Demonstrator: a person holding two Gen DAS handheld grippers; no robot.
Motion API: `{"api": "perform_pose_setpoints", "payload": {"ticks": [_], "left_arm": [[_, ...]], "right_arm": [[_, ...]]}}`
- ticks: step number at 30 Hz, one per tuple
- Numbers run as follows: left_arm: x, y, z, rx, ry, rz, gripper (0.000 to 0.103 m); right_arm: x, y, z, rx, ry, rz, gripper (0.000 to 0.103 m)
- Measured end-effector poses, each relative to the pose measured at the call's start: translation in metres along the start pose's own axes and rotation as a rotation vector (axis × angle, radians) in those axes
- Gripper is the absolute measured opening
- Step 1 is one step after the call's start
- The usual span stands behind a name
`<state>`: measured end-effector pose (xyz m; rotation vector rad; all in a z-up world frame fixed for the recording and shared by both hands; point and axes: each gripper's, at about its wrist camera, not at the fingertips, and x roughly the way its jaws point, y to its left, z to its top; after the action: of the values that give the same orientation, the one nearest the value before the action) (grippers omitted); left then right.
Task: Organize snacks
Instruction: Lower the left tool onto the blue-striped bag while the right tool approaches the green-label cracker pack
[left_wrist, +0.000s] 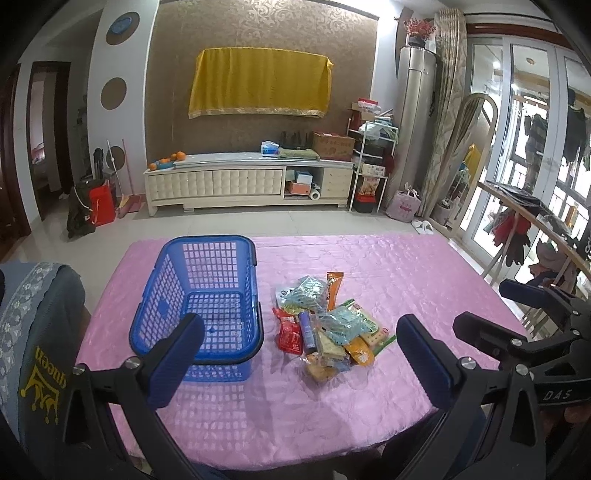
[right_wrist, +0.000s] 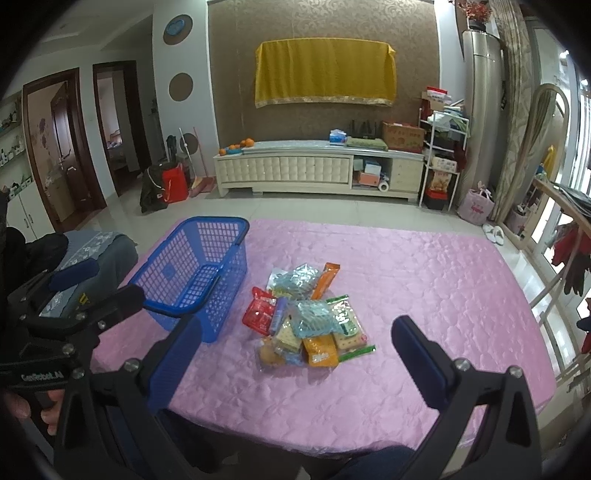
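I hold my left hand-held gripper (left_wrist: 295, 363) up over the near edge of the worktop (left_wrist: 424, 273), and its two blue fingers (left_wrist: 176, 356) are wide apart with nothing between them. My right hand-held gripper (right_wrist: 295, 365) is the same: fingers far apart, nothing in them. Each one shows at the side of the other's view. The worktop has a pink cloth on it. A blue basket (left_wrist: 201, 295) sits on the left part of the cloth, and I see nothing inside it. Just to the right of the basket lies a pile of snacks (left_wrist: 327, 325) in the middle of the worktop. In the pile there is a red packet (right_wrist: 259, 312) on the left, an orange stick packet (right_wrist: 325, 280) at the far side, some clear blue-green bags (right_wrist: 312, 317), and an orange bag (right_wrist: 320, 350) at the near side. The packets lie on top of each other. Both grippers are well apart from the pile and from the basket.
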<state>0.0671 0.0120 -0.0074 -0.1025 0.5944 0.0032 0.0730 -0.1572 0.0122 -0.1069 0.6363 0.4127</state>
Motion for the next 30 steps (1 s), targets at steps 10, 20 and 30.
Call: {"api": "perform_pose_setpoints", "payload": {"ticks": [10,20,30], "left_arm": [[0.064,-0.015,0.014,0.022,0.079,-0.010,0.103],[0.146,-0.040,-0.001,0.044,0.252,-0.007,0.103],[0.233,-0.074,-0.001,0.033,0.423,0.039,0.103]], "right_arm": [[0.046,-0.042,0.011,-0.022,0.055,-0.022,0.103],[0.118,-0.090,-0.003,-0.030,0.217,0.075,0.102],[0.173,-0.141,-0.019,0.012,0.303,0.027,0.101]]}}
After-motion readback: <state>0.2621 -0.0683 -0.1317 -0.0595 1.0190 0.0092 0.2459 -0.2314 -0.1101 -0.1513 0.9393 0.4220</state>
